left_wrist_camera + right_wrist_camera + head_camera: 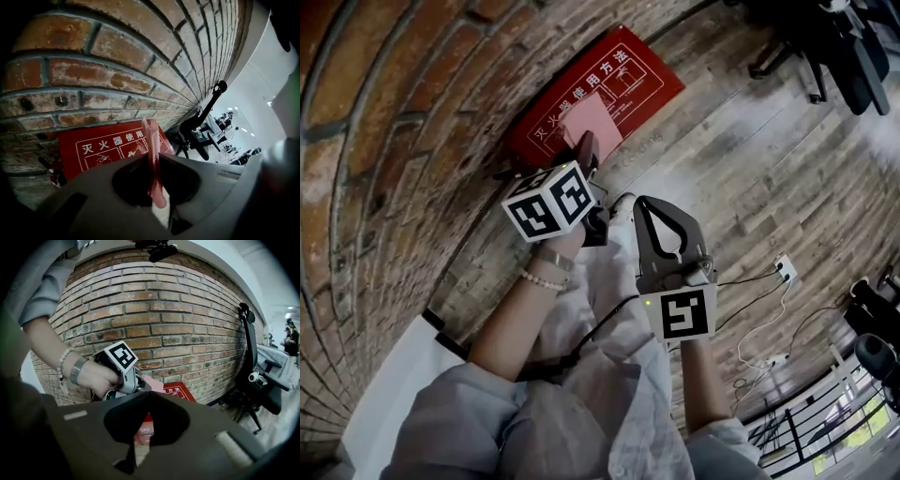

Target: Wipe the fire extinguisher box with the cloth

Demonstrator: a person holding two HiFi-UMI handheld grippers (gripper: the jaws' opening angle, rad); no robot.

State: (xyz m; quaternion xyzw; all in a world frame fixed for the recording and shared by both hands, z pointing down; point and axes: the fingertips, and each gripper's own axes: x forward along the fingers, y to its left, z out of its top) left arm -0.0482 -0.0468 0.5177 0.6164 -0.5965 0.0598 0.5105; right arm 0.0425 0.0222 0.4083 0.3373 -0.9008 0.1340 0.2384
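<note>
I'm pinching the pink cloth point(592, 122) in my left gripper point(586, 152), in front of the red fire extinguisher box point(623, 82).
One box, one cloth: the box is sitting against the brick wall point(384, 141), its long side running along it, with one black office chair point(251, 376) nearby. My right gripper point(640, 201) is hanging apart, jaws together, empty.

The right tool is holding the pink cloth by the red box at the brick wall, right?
No, the left tool holds the pink cloth; the left gripper view shows it pinched between the jaws. The right tool is shut and empty. The cloth is by the red box at the brick wall.
</note>
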